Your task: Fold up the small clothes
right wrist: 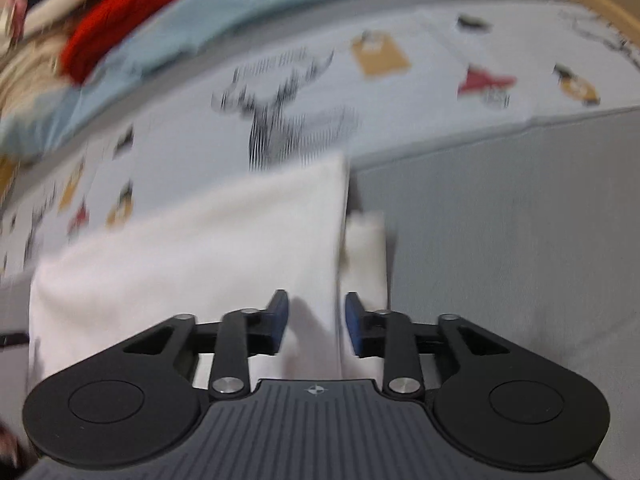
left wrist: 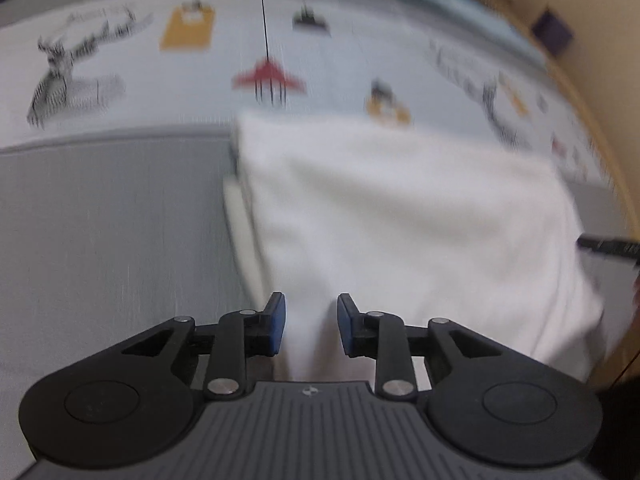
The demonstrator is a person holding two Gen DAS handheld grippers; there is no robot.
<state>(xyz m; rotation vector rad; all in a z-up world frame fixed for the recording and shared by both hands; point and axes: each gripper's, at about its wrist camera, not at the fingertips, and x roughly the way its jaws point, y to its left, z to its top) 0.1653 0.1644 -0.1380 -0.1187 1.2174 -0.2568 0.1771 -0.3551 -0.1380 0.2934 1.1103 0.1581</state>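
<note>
A white folded garment [left wrist: 400, 220] lies on the bed and also fills the lower left of the right wrist view [right wrist: 192, 248]. My left gripper [left wrist: 311, 318] stands open over the garment's near left edge; a raised fold of white cloth sits between the blue pads [left wrist: 280, 320], which do not press on it. My right gripper [right wrist: 317, 316] is open over the near right edge, again with cloth between the pads but not pinched. A narrow white strip [right wrist: 366, 248] pokes out from under the garment's right side. Both views are blurred.
Under the garment lie a grey sheet [left wrist: 112, 240] and a pale printed cover with deer and small pictures [right wrist: 288, 120]. Behind are a light-blue cloth [right wrist: 180, 20] and a red garment [right wrist: 132, 4]. A beige wooden edge [left wrist: 600, 148] curves along the right.
</note>
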